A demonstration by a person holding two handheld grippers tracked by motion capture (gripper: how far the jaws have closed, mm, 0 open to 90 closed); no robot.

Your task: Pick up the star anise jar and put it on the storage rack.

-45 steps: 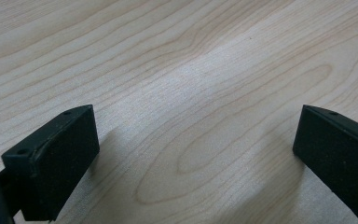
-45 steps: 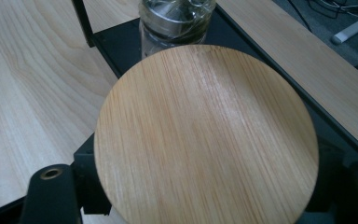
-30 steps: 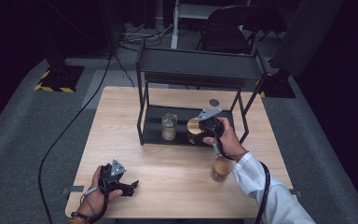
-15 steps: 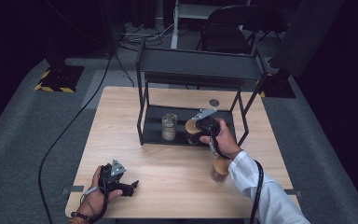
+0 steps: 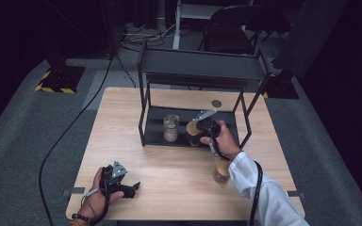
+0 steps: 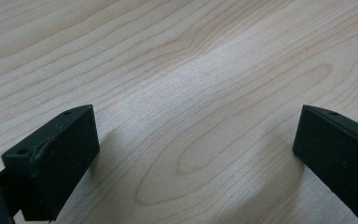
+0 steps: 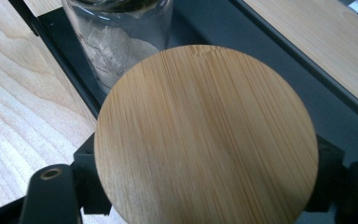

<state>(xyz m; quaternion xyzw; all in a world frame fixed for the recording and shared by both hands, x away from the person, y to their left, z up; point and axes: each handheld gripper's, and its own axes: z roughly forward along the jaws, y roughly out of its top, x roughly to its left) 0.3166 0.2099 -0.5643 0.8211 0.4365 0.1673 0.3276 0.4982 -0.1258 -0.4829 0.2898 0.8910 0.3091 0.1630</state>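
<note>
— Since a second ago the right gripper has carried its jar lower and further in under the rack, toward the bottom shelf; the left gripper lies where it was.

— What is the right one holding, exactly?

— A jar with a round wooden lid. From the right gripper view the lid sits between the jaws, which clamp the jar from both sides just under it. The jar stands upright, long axis vertical.

— And where is it against the shelf?

— Over the dark shelf, just beside the glass jar already standing there, which lies to its left in the high view. Whether its base touches the shelf yet, I cannot tell.

— So the next move?

— Probably straight down, keeping clear of that neighbour. A third jar waits on the table, near the right forearm.

— The left gripper?

— Jaws wide apart, nothing between them, resting low over bare wood at the near left corner, well away from the rack.
</note>
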